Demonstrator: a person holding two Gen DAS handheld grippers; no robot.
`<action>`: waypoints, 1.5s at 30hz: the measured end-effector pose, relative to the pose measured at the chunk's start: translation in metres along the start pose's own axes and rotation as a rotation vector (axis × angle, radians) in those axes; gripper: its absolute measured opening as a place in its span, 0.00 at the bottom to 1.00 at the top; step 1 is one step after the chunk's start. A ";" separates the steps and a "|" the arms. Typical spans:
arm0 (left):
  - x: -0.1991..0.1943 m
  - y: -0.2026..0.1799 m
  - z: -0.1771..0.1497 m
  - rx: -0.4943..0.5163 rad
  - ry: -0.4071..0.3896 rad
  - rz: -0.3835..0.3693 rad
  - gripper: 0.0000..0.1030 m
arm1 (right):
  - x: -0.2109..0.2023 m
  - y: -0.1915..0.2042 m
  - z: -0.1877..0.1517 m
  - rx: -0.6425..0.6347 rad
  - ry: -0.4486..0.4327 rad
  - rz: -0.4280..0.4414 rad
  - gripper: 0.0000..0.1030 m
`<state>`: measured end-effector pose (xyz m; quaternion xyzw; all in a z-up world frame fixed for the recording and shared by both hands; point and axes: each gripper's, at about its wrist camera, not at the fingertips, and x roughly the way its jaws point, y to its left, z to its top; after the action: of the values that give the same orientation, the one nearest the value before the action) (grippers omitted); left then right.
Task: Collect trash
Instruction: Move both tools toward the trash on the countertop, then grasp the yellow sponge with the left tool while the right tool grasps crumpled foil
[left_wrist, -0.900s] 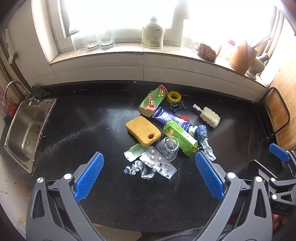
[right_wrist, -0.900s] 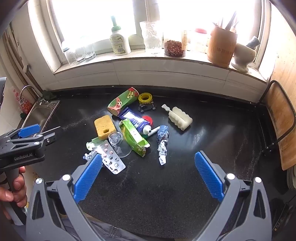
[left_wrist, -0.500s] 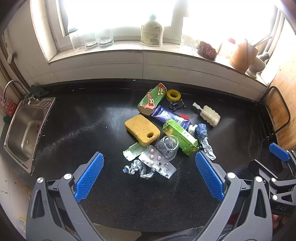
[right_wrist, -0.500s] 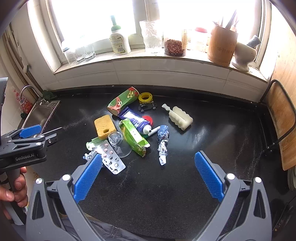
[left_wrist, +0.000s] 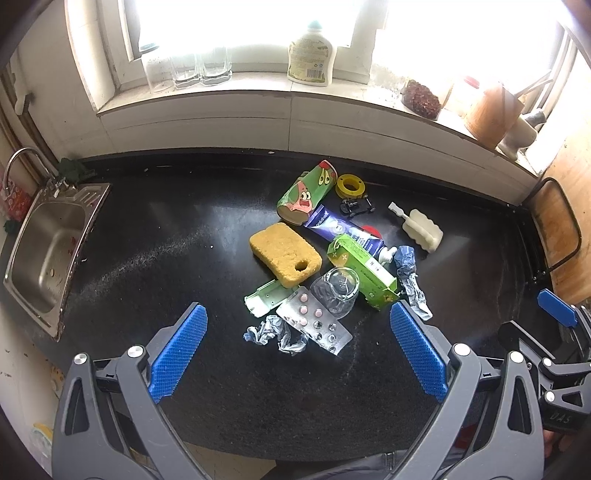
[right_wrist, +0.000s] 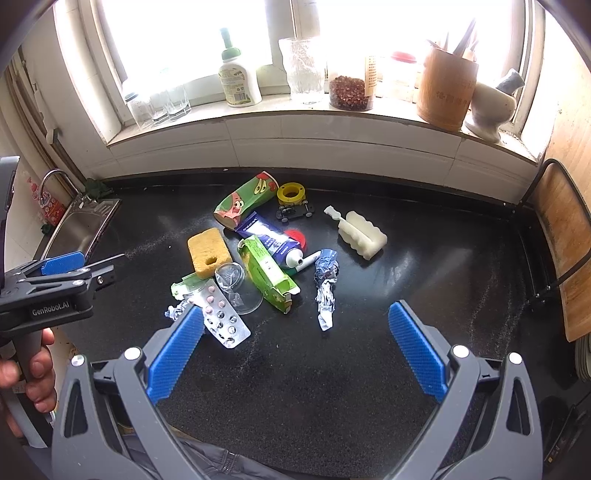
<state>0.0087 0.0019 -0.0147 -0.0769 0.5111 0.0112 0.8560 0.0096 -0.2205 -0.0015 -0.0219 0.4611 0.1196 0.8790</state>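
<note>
- Left gripper (left_wrist: 298, 350) held above the near edge of the black desk (left_wrist: 166, 240), tilted down, jaws spread wide apart, nothing between the blue pads.
- Right gripper (right_wrist: 295, 347) likewise above the near edge, jaws wide apart and empty; seen too at the right border of the left wrist view.
- Hand (right_wrist: 35, 373) wrapped round the left gripper's handle, at the left border of the right wrist view.
- Trash heaped mid-desk, ahead of both grippers, touched by neither.
- Nearest the left gripper: crumpled wrapper (left_wrist: 275, 334), touching the blister pack (left_wrist: 314, 325), partly used, a few pink pills left.
- Clear glass cup (left_wrist: 336, 291) on its side, between blister pack and green carton (left_wrist: 364, 273).
- Yellow sponge (left_wrist: 284, 253) with a hole, overlapping a pale green torn box (left_wrist: 264, 297).
- Purple toothpaste tube (left_wrist: 343, 230) behind the green carton, red cap (left_wrist: 373, 232) just beside it.
- Green cartoon paper cup (left_wrist: 304, 194) lying tipped at the back of the heap.
- Twisted blue-and-silver wrapper (left_wrist: 410, 280) to the right of the carton.
- Yellow tape roll (left_wrist: 349, 184), small black toy car (left_wrist: 356, 206) and white sponge brush (left_wrist: 421, 230) toward the back right.
- Steel sink (left_wrist: 44, 251) at far left, well apart from the heap.
- Windowsill (right_wrist: 295, 110) behind: soap bottle (right_wrist: 238, 75), glasses, jars, wooden utensil holder (right_wrist: 448, 92).
</note>
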 end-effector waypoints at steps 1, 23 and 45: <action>0.001 0.000 0.001 -0.004 0.004 -0.002 0.94 | 0.001 0.000 0.000 0.000 0.001 0.002 0.95; 0.193 0.023 0.056 -0.193 0.224 0.105 0.94 | 0.175 -0.061 0.017 -0.029 0.108 -0.032 0.91; 0.247 0.050 0.042 -0.202 0.229 0.167 0.64 | 0.229 -0.056 0.002 -0.176 0.205 -0.074 0.20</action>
<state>0.1584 0.0425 -0.2173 -0.1208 0.6061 0.1247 0.7762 0.1493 -0.2311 -0.1916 -0.1279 0.5353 0.1242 0.8256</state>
